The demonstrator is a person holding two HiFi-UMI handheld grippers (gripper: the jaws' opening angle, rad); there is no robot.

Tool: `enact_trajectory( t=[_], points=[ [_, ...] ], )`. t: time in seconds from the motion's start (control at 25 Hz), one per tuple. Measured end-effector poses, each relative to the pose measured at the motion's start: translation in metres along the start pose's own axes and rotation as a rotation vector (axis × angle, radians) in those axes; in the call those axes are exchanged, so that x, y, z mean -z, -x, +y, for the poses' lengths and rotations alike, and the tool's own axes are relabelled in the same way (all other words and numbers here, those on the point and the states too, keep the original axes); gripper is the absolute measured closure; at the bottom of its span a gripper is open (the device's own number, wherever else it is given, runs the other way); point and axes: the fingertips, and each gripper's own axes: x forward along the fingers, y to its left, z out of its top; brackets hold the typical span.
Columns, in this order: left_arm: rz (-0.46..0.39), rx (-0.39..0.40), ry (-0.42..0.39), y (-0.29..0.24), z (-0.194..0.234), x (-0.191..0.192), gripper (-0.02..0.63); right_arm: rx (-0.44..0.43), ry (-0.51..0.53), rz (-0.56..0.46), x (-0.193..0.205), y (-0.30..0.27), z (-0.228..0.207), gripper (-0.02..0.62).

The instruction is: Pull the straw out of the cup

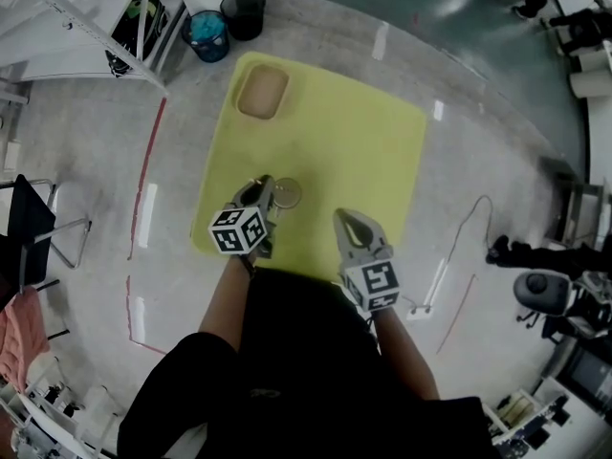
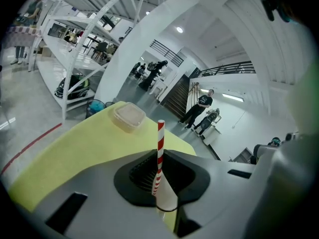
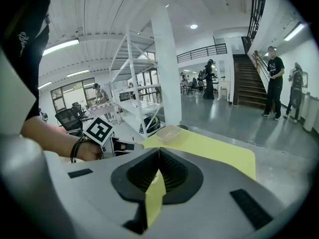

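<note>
A red-and-white striped straw (image 2: 159,148) stands upright in a small pale cup (image 2: 167,200) on the yellow mat (image 1: 363,151). In the head view the cup (image 1: 287,194) sits near the mat's front edge, with my left gripper (image 1: 272,192) right against its left side. In the left gripper view my left gripper (image 2: 158,159) is shut on the straw, just above the cup's rim. My right gripper (image 1: 342,218) hovers over the mat's front edge to the right of the cup. In its own view the right gripper (image 3: 159,152) is shut with nothing in it.
A clear lidded container (image 1: 263,92) lies at the mat's far left corner. Beyond the mat stand a blue bin (image 1: 207,34) and a black bin (image 1: 243,12) beside white shelving (image 1: 86,17). A cable (image 1: 473,223) trails on the floor at right. People stand near the stairs (image 3: 249,83).
</note>
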Motion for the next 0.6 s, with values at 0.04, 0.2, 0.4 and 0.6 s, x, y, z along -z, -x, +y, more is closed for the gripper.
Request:
enact_trajectory(
  t=[0.04, 0.2, 0.4, 0.6],
  points=[
    [-0.004, 0.000, -0.003, 0.001, -0.002, -0.001, 0.541, 0.001, 0.002, -0.003, 0.000, 0.001, -0.001, 0.578],
    [-0.016, 0.000, -0.018, 0.007, -0.008, -0.008, 0.541, 0.003, 0.010, -0.015, -0.002, 0.004, -0.001, 0.578],
    [-0.016, -0.009, -0.049, 0.013, -0.014, -0.009, 0.541, -0.009, 0.014, -0.029, -0.003, 0.009, 0.000, 0.578],
    [-0.036, -0.022, -0.073, 0.027, -0.022, -0.013, 0.541, -0.013, 0.011, -0.048, -0.002, 0.018, 0.004, 0.578]
  ],
)
